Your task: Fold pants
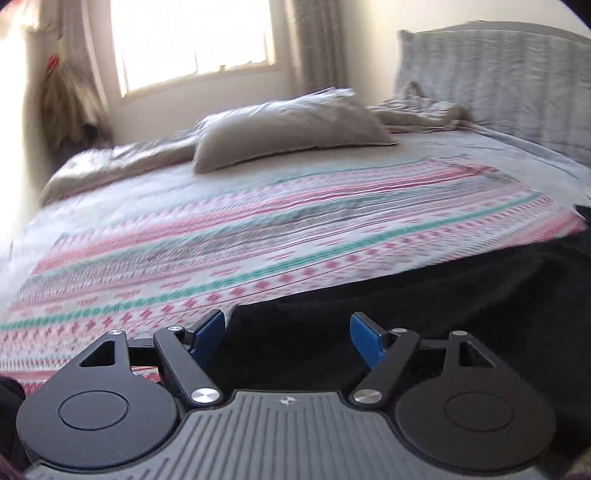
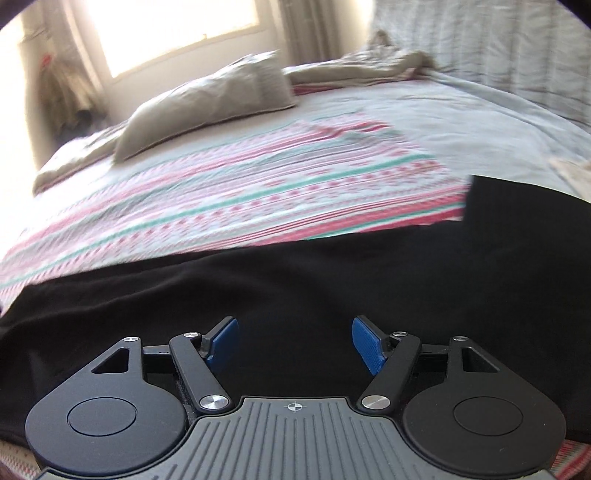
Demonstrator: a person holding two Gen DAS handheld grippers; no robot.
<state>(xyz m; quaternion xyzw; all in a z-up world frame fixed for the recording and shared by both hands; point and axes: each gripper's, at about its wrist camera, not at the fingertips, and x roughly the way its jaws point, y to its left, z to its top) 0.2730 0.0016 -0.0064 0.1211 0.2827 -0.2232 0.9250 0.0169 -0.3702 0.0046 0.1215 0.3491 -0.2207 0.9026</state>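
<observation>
Left wrist view: left gripper [image 1: 287,334] wide apart with nothing between the blue pads [image 1: 364,341], right gripper [image 2: 294,341] likewise spread and empty, both above black pants [image 2: 295,280] lying flat along the near edge of the patterned bedspread [image 2: 236,192], pillow [image 1: 291,125] toward the far edge.

One pants [image 2: 295,280], one pillow [image 1: 291,129], two grippers [image 1: 287,338] [image 2: 294,341].

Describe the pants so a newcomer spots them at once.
Start at the wide bed under the bright window; a pink, teal and white patterned bedspread covers it. Along the near edge of that spread lies the plain black fabric pants. Unlike the beige pillow and crumpled beige sheet beyond, they are dark and unpatterned.
</observation>
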